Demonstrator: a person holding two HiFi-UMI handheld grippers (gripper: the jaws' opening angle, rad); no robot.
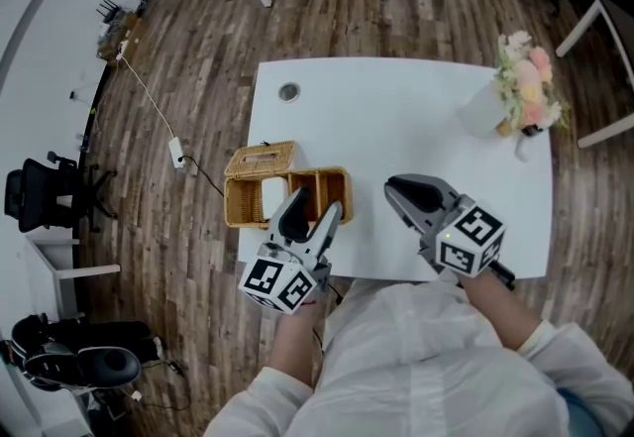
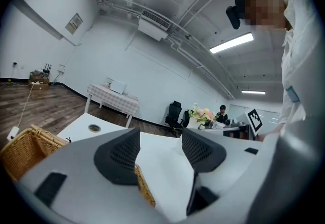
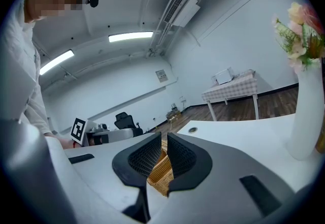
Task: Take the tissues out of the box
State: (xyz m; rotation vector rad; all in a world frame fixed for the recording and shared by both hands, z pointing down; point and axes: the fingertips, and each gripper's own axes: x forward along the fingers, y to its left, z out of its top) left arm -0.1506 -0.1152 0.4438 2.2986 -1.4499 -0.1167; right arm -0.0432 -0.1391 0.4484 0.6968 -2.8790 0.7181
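Tissues (image 1: 271, 197): we read the white patch inside the wicker box (image 1: 238, 209) as the stack; the view is too small to be sure. The box sits at the counter's (image 1: 396, 118) left edge, toward the front-left corner. Its slotted lid (image 1: 260, 160) lies on the far side, so the inside is open from above.

Handling, our judgement: tissues are very light, soft and limp, and tear easily. They cling in layers, so one pinch may lift several. Best hold is a fold or the top sheet's middle, pinched gently and drawn straight up. The wicker is light too and may shift or lift with the pull.

Left gripper (image 1: 319, 199): over the box's near-right part, jaws wide apart, pads pressing on nothing. In the left gripper view, white fills the gap. We cannot tell whether it is loose tissue or counter.

Right gripper (image 1: 396, 187): over bare counter to the right of the box and apart from it. Jaws all but together, a thin slit left, nothing held.

Flowers (image 1: 530, 88) in a white vase at the far-right corner, well apart.
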